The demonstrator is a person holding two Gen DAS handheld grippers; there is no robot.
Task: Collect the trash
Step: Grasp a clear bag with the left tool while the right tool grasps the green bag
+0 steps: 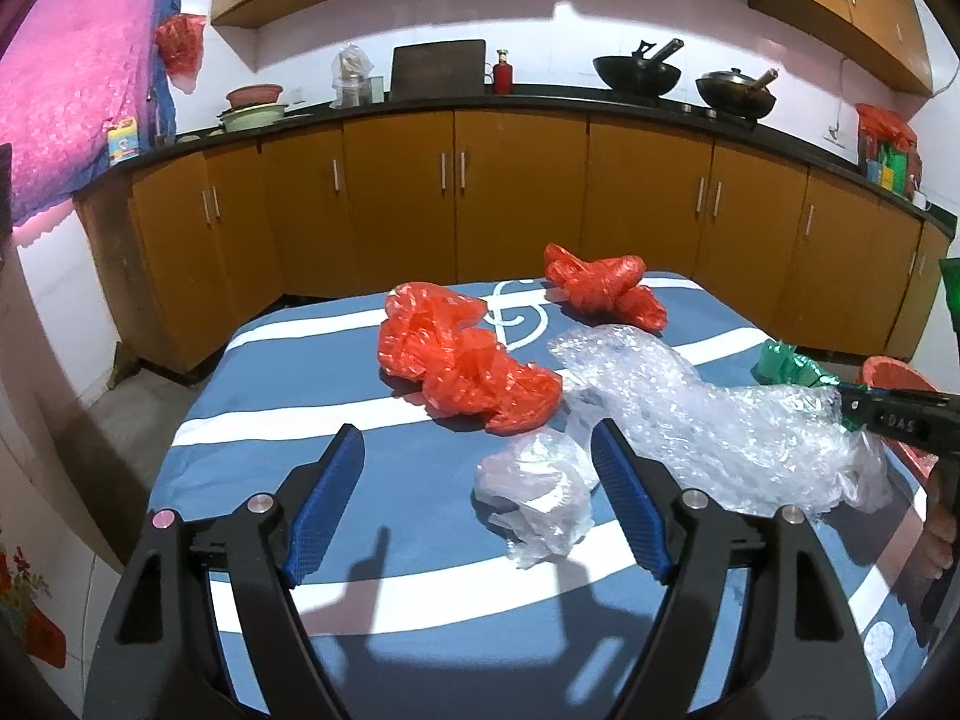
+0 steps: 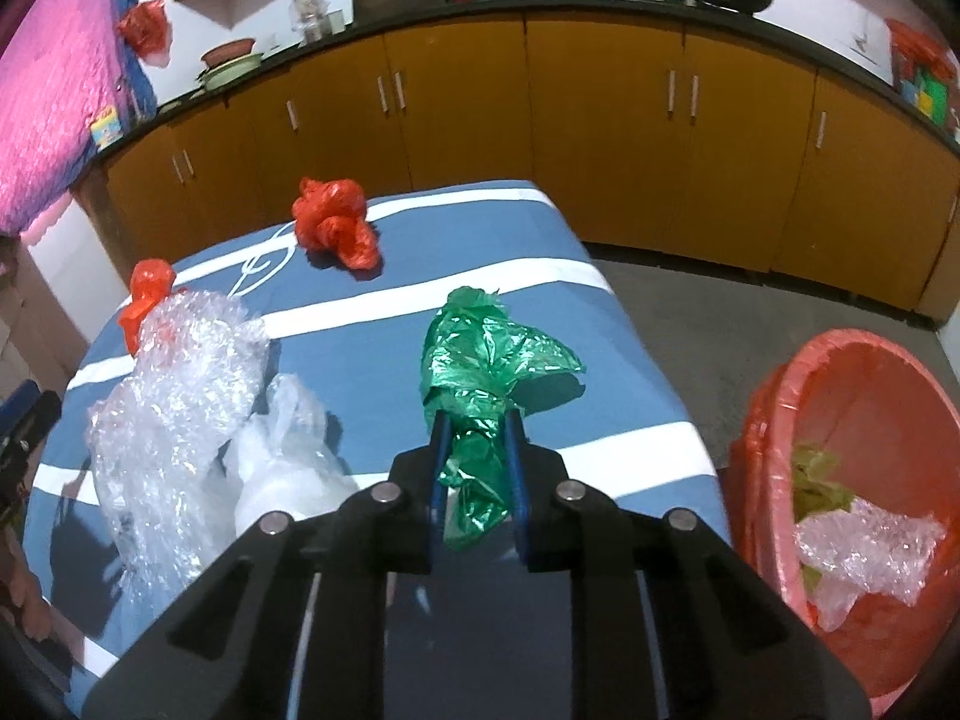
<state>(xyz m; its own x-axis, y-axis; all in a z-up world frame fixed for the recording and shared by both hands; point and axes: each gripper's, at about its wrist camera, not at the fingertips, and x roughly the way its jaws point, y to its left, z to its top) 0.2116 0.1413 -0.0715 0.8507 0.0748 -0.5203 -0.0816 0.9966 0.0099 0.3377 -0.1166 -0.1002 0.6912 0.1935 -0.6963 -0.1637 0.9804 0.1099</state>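
On the table's blue-and-white striped cloth [image 1: 270, 402] lie a crumpled red bag [image 1: 462, 366], a knotted red bag [image 1: 600, 285], a long wad of bubble wrap [image 1: 690, 408] and a thin clear bag [image 1: 540, 492]. My left gripper [image 1: 477, 432] hovers open over the near part of the table. The clear bag lies just inside its right finger [image 1: 630, 504], untouched. My right gripper [image 2: 477, 417] is shut on a crumpled green bag [image 2: 486, 354] at the table's right side. It enters the left wrist view at the right edge as a black right gripper [image 1: 900, 420] beside the bubble wrap.
A bin with a red liner [image 2: 780, 396] stands on the floor right of the table and holds clear plastic and yellowish scraps. Brown kitchen cabinets [image 1: 516, 192] under a dark counter with woks run behind the table. A pink curtain hangs at far left.
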